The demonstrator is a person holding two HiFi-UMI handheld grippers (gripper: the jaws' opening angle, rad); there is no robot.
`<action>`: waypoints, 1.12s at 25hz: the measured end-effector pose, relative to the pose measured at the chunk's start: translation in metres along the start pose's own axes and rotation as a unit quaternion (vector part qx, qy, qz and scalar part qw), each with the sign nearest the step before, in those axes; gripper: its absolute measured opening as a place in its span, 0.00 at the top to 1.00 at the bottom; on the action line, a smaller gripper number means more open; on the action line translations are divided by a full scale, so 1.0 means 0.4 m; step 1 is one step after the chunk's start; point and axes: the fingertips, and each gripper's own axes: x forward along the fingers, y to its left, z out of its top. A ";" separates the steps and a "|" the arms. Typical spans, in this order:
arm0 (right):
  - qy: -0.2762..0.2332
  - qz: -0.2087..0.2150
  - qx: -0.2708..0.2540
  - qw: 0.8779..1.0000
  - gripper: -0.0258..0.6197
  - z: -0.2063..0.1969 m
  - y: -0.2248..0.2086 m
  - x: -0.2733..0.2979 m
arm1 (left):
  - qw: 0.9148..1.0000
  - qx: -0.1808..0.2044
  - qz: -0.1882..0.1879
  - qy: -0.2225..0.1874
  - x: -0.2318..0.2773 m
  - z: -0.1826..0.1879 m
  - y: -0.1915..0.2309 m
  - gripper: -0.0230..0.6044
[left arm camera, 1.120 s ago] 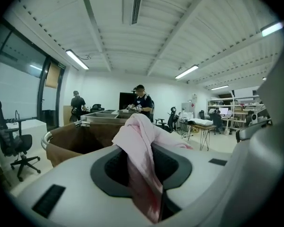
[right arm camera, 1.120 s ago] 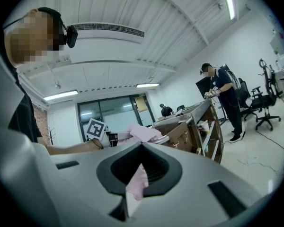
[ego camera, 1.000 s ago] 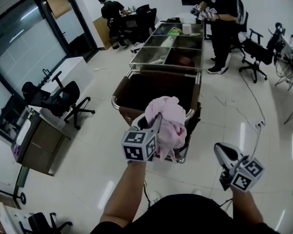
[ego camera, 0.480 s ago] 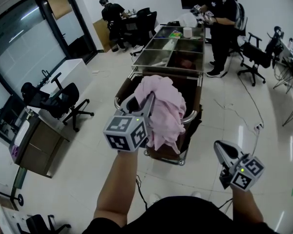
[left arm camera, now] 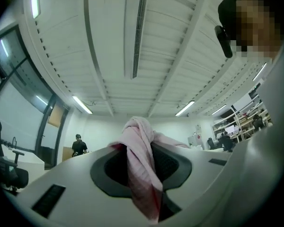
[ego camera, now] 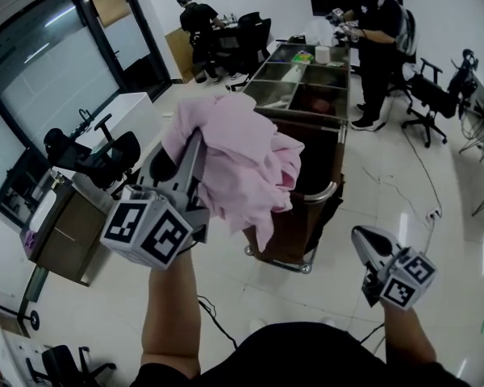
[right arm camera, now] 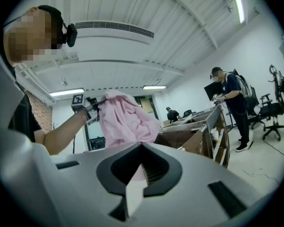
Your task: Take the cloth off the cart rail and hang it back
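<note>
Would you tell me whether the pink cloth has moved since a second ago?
Yes: the pink cloth, clamped in the left gripper, has risen well above the cart rail.

Head camera looks down; 3 views share cloth [ego camera: 238,160].

Pink cloth [left arm camera: 140,174] clamped between fingers [left arm camera: 173,164] of left gripper [left arm camera: 142,148], ceiling light strips [left arm camera: 80,104] overhead, person [left arm camera: 78,145] at left

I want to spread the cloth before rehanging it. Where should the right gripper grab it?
Probably the hanging corner of the cloth, from below on its right: it dangles free beneath the bunch the left gripper pinches.
</note>
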 end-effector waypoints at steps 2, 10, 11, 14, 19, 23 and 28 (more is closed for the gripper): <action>0.003 0.010 -0.001 1.000 0.94 -0.005 0.001 0.003 | 1.000 0.009 0.015 -0.022 -0.050 0.063 0.007 0.79; 0.013 0.057 -0.011 0.998 0.94 0.007 0.060 0.089 | 0.993 0.081 0.073 -0.036 -0.265 0.208 0.054 0.79; 0.013 0.063 -0.013 0.998 0.94 0.013 0.071 0.101 | 0.993 0.086 0.078 -0.032 -0.287 0.211 0.057 0.79; 0.015 0.082 -0.019 0.996 0.94 0.025 0.104 0.134 | 0.991 0.093 0.095 -0.029 -0.356 0.219 0.067 0.79; 0.021 0.105 -0.024 0.994 0.94 0.024 0.146 0.164 | 0.986 0.086 0.134 -0.049 -0.480 0.260 0.095 0.79; 0.025 0.118 -0.026 0.992 0.94 0.018 0.171 0.177 | 0.978 0.094 0.173 -0.068 -0.581 0.315 0.120 0.79; 0.023 0.133 -0.028 0.990 0.94 0.026 0.202 0.203 | 0.971 0.124 0.198 -0.052 -0.626 0.331 0.118 0.79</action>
